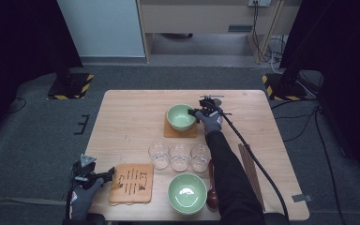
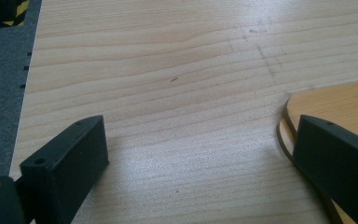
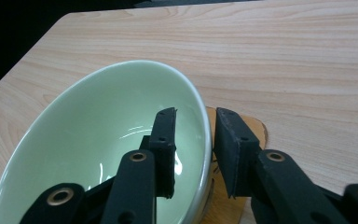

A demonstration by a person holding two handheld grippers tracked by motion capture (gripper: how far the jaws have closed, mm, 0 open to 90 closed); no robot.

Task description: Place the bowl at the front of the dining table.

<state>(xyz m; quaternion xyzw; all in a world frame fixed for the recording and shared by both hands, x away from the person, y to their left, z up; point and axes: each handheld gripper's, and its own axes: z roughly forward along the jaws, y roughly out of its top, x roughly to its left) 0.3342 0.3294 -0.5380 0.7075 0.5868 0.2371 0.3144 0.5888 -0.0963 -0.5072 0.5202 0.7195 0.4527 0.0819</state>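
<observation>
The right hand-held gripper [image 3: 193, 154] straddles the far green bowl's [image 3: 98, 140] right rim, jaws nearly closed; the left hand-held gripper [image 2: 193, 158] gapes wide, empty, left of the near wooden mat [image 2: 340, 102].

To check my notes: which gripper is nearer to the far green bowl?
Right. The right gripper straddles the rim of the far green bowl; the left gripper is at the near left edge, beside the wooden coaster.

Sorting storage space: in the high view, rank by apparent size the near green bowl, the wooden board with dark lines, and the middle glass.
1. Wooden board
2. Near green bowl, somewhat smaller
3. Middle glass

All sit at similar depth, so nearness hardly matters.
</observation>
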